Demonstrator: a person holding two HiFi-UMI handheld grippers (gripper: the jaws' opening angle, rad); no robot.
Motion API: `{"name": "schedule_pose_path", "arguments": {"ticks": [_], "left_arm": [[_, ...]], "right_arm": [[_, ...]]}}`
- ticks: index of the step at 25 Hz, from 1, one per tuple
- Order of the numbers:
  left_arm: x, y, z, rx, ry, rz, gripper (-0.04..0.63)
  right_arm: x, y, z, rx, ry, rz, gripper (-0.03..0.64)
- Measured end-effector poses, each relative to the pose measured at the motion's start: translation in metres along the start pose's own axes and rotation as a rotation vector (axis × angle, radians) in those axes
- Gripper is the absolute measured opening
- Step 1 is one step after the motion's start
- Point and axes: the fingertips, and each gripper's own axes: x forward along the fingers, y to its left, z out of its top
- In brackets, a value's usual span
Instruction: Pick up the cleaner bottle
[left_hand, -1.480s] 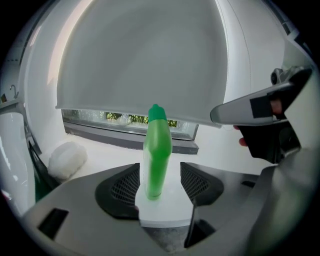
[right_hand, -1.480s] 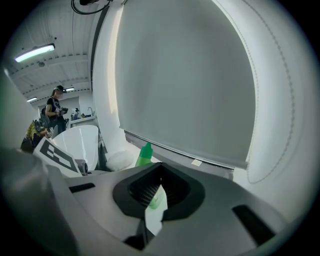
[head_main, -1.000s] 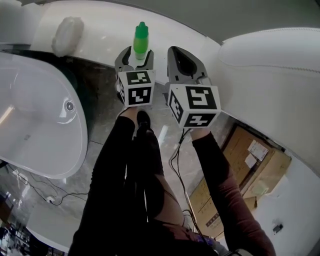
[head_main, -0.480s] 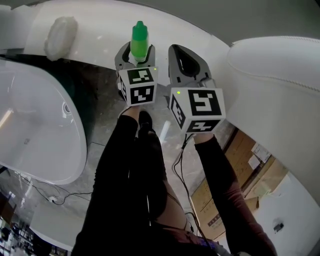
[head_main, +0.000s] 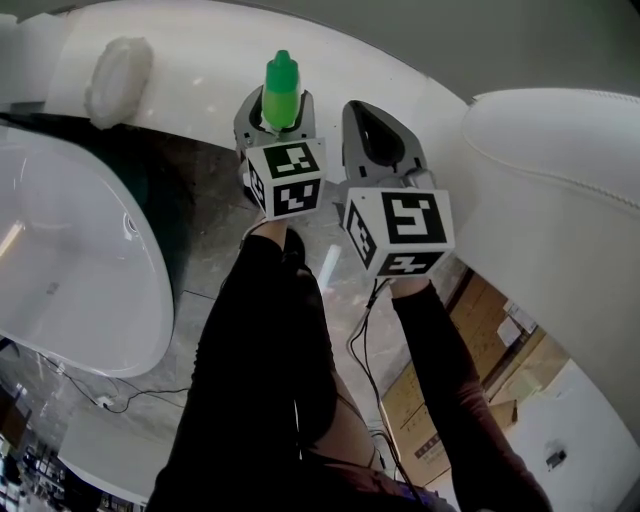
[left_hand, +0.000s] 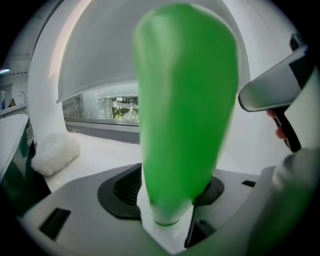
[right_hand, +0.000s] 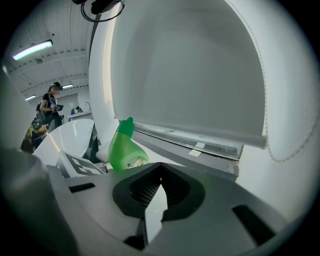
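The cleaner bottle (head_main: 282, 88) is bright green with a tapered cap. It stands upright between the jaws of my left gripper (head_main: 275, 118), over the white ledge (head_main: 200, 60). The left gripper view has the green bottle (left_hand: 185, 110) filling the middle, its narrow end clamped between the dark pads (left_hand: 125, 187). My right gripper (head_main: 375, 135) hangs just to the right of the left one, shut with nothing in it. From the right gripper view the bottle (right_hand: 125, 150) shows at the left, beyond the closed jaws of the right gripper (right_hand: 159, 182).
A white fluffy cloth (head_main: 118, 72) lies on the ledge left of the bottle. A white bathtub (head_main: 70, 270) sits at the left and a big white curved tub wall (head_main: 560, 200) at the right. Cardboard boxes (head_main: 470, 400) and cables lie on the floor below.
My left gripper moved forward around the green bottle and shut on it. Both grippers have shifted slightly to the right in the head view.
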Motion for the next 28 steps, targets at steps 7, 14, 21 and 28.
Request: {"name": "schedule_pose_path", "arguments": {"ticks": [7, 14, 21, 28], "left_arm": [[0.001, -0.001, 0.001, 0.009, -0.008, 0.005, 0.216], [-0.002, 0.003, 0.000, 0.004, 0.015, -0.017, 0.196], [-0.019, 0.008, 0.014, 0.024, -0.013, -0.025, 0.193], [-0.043, 0.022, 0.042, 0.014, -0.041, -0.024, 0.193]], "right_arm": [[0.005, -0.001, -0.003, 0.002, 0.009, -0.002, 0.002], [0.005, -0.003, 0.001, 0.000, 0.009, -0.002, 0.002], [-0.003, -0.001, 0.011, -0.014, 0.002, -0.003, 0.002], [-0.010, 0.012, 0.033, -0.034, -0.012, 0.006, 0.002]]}}
